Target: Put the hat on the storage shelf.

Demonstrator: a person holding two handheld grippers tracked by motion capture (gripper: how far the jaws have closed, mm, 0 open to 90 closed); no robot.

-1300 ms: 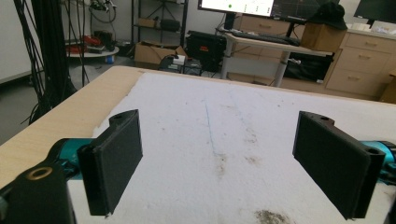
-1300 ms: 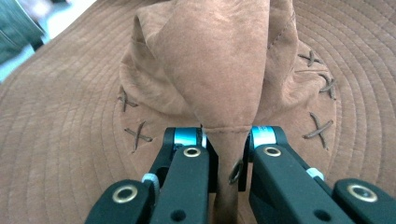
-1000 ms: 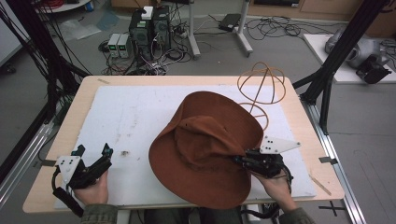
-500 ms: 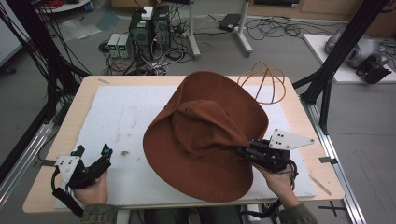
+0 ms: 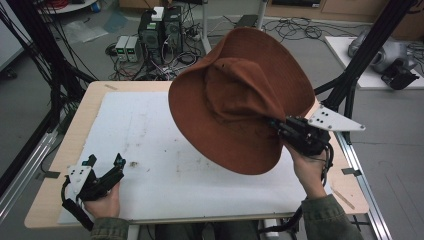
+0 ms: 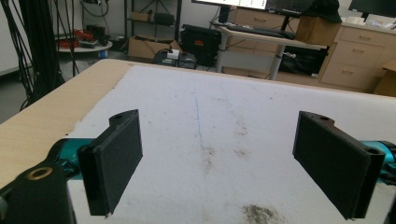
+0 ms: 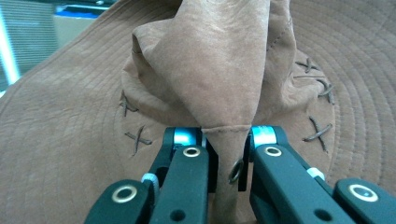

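At the left of the high view, the left claw [image 5: 105, 167] rests low at the near corner of the bench [image 5: 65, 165], on the white mat [image 5: 150, 140]; its own view shows the two black jaws spread wide with bare, stained mat between them and nothing held. It is best left parked there, or brought across only if the hat needs a second hold, since a reach under a hanging brim risks knocking it. Toward the middle and right, the brown suede hat [image 5: 240, 100] hangs in the air above the far right part of the bench, tilted so its crown faces the camera and its wide brim droops toward the mat without touching it. The right claw [image 5: 280, 127] carries it from the right side: the right gripper view shows the jaws pressed together on a pinched fold of the crown [image 7: 224, 93], with a metal eyelet [image 7: 236, 170] sitting in the narrow gap between them. The step appears to be lifting the hat clear of the bench. A fold of soft suede is a small purchase for so broad a thing, so the lift probably wants a steady, slow rise, the pinch kept firm, and no sudden wrist roll that would swing the brim and drag the fold out.
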